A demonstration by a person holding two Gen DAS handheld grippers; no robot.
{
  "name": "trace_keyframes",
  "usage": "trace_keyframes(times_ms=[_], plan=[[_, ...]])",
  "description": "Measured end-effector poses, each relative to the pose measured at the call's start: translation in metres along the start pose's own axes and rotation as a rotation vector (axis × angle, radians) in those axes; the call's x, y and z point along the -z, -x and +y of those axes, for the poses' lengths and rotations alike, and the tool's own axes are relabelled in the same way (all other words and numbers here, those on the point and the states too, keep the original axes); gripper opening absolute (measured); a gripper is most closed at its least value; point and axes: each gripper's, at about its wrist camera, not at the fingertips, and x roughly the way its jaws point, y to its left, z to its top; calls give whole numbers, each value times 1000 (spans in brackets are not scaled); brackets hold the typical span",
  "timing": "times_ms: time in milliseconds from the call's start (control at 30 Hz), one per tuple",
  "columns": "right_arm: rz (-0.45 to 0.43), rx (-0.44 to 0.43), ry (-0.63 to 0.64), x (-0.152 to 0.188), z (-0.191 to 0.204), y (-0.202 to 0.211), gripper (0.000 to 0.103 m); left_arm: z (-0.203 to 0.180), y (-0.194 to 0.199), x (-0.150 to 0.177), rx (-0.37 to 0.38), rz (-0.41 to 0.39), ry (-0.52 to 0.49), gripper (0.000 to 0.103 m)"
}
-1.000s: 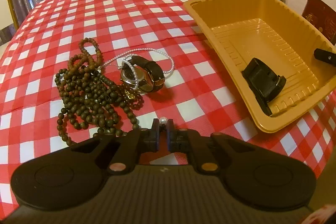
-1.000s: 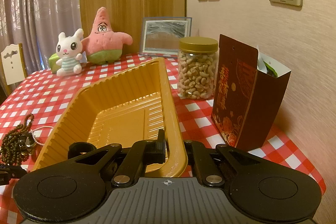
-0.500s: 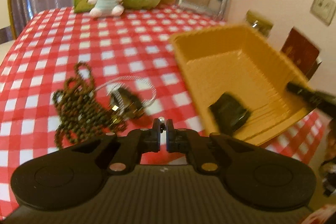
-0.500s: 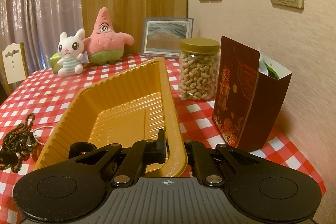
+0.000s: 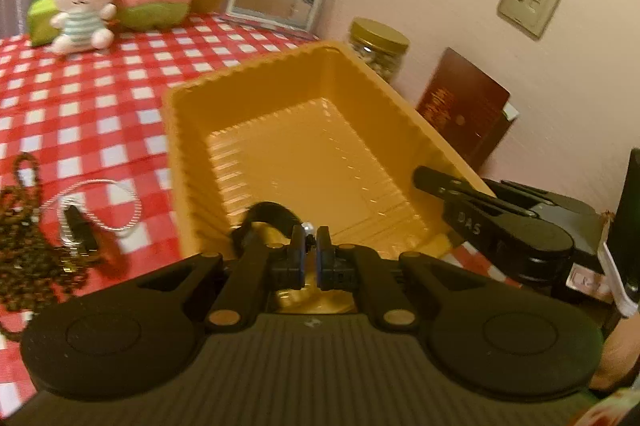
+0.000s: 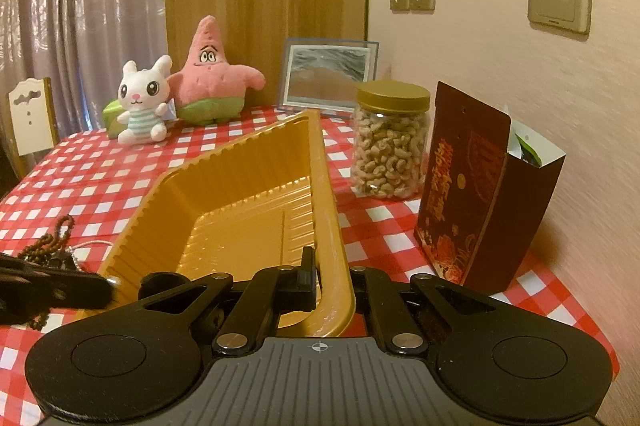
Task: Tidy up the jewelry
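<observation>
My left gripper (image 5: 310,244) is shut on a small pearl earring (image 5: 307,227) and holds it over the near end of the yellow tray (image 5: 304,146). A black watch strap (image 5: 266,214) lies in the tray just behind the left fingers. On the cloth to the left lie brown bead strands (image 5: 24,250), a pearl necklace (image 5: 96,202) and a watch (image 5: 80,226). My right gripper (image 6: 332,278) is shut on the yellow tray's near rim (image 6: 332,226); it also shows in the left wrist view (image 5: 480,210). The left gripper shows at the left edge of the right wrist view (image 6: 52,290).
A jar of cashews (image 6: 390,140), a dark red paper bag (image 6: 480,194), a picture frame (image 6: 328,74) and two plush toys (image 6: 176,94) stand at the back of the red checked tablecloth (image 5: 80,98). A wall is close on the right.
My left gripper has lifted and swung right from above the jewelry pile to over the tray, still pinching the earring. The right gripper has kept its hold on the tray rim.
</observation>
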Motion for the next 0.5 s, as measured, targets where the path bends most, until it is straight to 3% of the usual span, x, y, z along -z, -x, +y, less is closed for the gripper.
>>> trace_keyframes(times_ms=[233, 300, 500], plan=[[4, -2, -2, 1, 0, 1, 5, -3, -12, -2, 26, 29, 31, 7], [4, -2, -2, 1, 1, 1, 5, -1, -10, -3, 30, 28, 40, 17], [4, -2, -3, 1, 1, 1, 5, 10, 13, -5, 10, -23, 63, 19]])
